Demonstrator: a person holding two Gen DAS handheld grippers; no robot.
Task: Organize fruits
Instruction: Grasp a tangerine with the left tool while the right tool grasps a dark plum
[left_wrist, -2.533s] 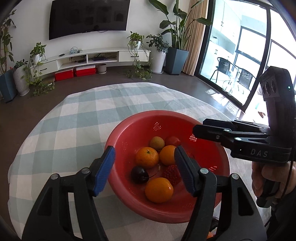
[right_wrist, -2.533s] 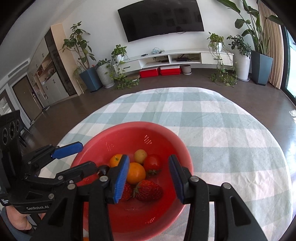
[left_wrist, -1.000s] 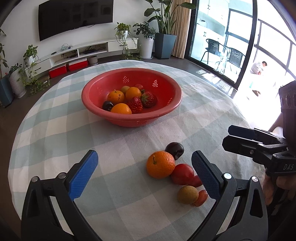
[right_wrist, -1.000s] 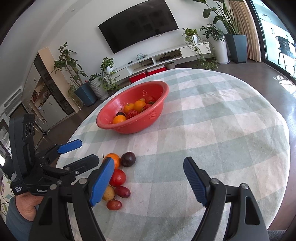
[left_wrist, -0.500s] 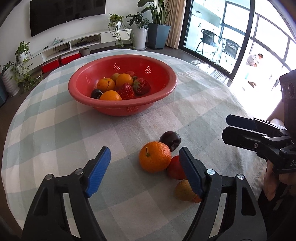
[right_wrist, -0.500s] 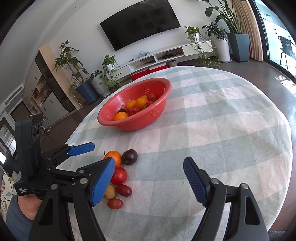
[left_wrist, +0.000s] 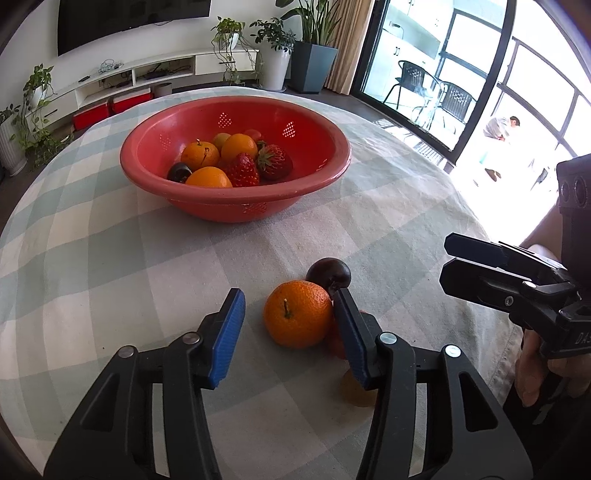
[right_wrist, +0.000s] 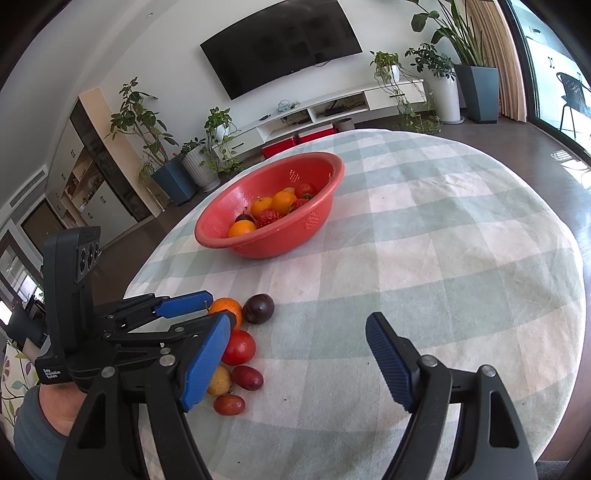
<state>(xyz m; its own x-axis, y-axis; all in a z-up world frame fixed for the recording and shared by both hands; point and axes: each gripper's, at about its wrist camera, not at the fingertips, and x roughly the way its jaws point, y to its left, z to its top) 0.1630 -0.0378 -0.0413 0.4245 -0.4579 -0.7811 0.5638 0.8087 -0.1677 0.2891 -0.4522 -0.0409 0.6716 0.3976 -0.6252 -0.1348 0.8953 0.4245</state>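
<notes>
Round table under a pale green-and-white checked cloth (left_wrist: 110, 258). Toward the far side, a red perforated plastic colander bowl (left_wrist: 236, 206) holding three oranges, two strawberries, a dark plum, a small yellowish fruit and a red one. On the cloth near the front edge, well apart from the bowl, a loose cluster: round orange mandarin with short stem (left_wrist: 297, 319), dark purple plum (left_wrist: 328, 275) touching it behind, red tomato-like fruit (right_wrist: 239, 347), small yellow-brown fruit (right_wrist: 219, 380), two small dark red oval fruits (right_wrist: 247, 377) and (right_wrist: 229, 405). Left gripper (left_wrist: 286, 347), black frame with blue ribbed pads, spread apart around the mandarin; right pad against the mandarin's side, left pad clear of it, nothing clamped yet. Right pad wedged between mandarin and red fruit, plum just beyond its tip. Red and yellow-brown fruits largely hidden behind that finger in the left view. Right gripper (right_wrist: 299, 363), same build, spread wide over bare cloth beside the cluster, holding nothing. Partial lettering "DAS" on the right gripper body, cut off by the frame; small white label on the left gripper body, apparently "Data Acquisition System", barely legible. Behind: wall-mounted black television (right_wrist: 280, 44), low white media shelf, potted plants, glass balcony doors.
</notes>
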